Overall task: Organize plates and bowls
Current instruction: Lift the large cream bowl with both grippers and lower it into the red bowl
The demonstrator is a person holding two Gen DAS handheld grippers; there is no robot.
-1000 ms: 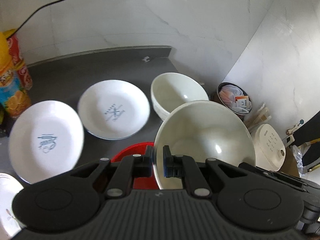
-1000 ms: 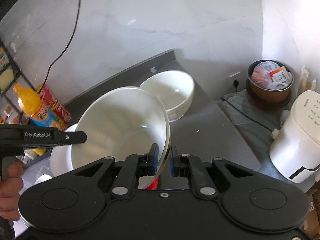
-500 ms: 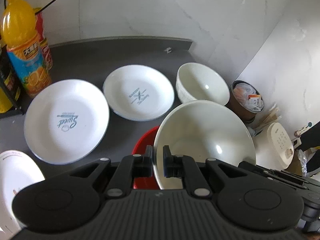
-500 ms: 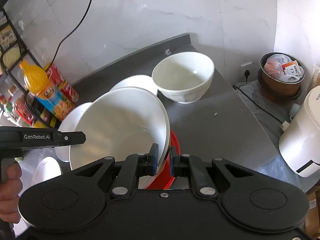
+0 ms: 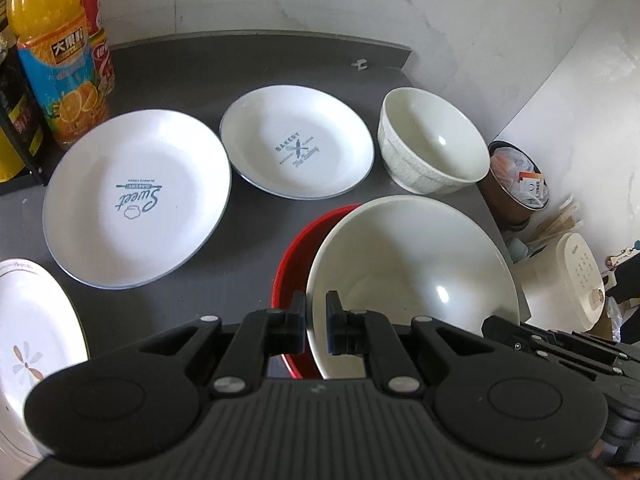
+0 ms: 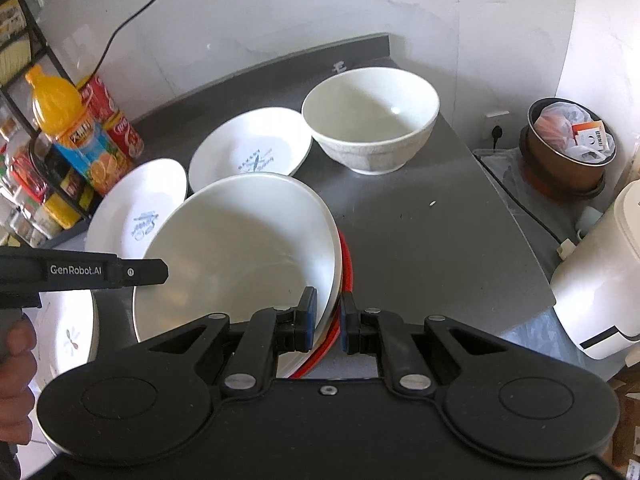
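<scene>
Both the left hand-held gripper (image 5: 316, 322) and right hand-held gripper (image 6: 328, 320) clamped opposite rims of a wide cream ceramic bowl (image 5: 416, 280), apparently nesting it into a red bowl (image 5: 292, 256) on the grey table (image 6: 420, 240)

A dark grey countertop (image 6: 420, 240) runs ahead of the jaws to pale marble-veined walls (image 6: 300, 8) that meet in a corner. Beyond them to the left stands a black wire rack (image 6: 36, 40); off to their right sit a brown waste bin (image 6: 568, 156) and a white appliance (image 6: 600, 280).
</scene>
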